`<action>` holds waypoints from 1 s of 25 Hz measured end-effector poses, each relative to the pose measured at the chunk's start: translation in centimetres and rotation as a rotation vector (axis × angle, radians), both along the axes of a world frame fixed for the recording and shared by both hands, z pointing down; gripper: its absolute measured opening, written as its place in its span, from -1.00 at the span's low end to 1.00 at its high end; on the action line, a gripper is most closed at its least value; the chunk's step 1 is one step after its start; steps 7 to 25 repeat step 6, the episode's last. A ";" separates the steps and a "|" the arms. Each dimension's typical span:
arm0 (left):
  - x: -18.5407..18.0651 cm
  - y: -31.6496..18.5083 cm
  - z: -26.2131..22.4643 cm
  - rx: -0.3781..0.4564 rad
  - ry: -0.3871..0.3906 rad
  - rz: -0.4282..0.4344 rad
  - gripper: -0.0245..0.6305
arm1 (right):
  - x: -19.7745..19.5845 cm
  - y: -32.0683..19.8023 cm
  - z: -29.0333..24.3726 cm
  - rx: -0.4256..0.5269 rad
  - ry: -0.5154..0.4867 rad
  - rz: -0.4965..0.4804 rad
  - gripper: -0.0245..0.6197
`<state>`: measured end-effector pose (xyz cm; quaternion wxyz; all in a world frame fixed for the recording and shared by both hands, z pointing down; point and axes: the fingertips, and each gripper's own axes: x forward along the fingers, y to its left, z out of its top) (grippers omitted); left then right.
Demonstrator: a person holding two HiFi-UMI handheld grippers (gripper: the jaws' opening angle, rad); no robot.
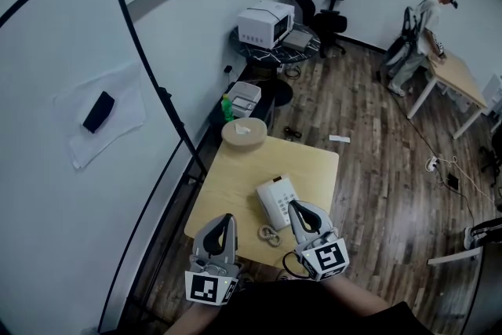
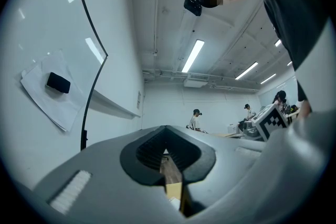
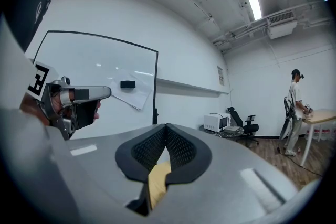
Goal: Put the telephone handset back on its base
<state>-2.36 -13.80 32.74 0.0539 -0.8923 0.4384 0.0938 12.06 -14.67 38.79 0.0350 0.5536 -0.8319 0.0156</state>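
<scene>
Only the head view shows the phone (image 1: 276, 202). It sits on the table (image 1: 227, 184) just ahead of the right gripper (image 1: 300, 213), with its coiled cord (image 1: 269, 235) lying between the two grippers (whether the handset rests on the base is too small to tell). The left gripper (image 1: 225, 225) hangs over the table's near edge. The gripper views look out across the room instead, and each shows its jaws pressed together, holding nothing.

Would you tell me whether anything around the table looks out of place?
A small white paper slip lies alone on the dark wooden floor beyond the light wooden table, as if dropped. Nothing else stands out.
</scene>
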 end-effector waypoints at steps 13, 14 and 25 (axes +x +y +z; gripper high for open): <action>0.1 0.1 0.1 -0.008 -0.003 0.000 -0.93 | 0.0 0.1 0.0 -0.007 0.005 0.009 -0.90; 0.1 0.1 0.1 -0.008 -0.003 0.000 -0.93 | 0.0 0.1 0.0 -0.007 0.005 0.009 -0.90; 0.1 0.1 0.1 -0.008 -0.003 0.000 -0.93 | 0.0 0.1 0.0 -0.007 0.005 0.009 -0.90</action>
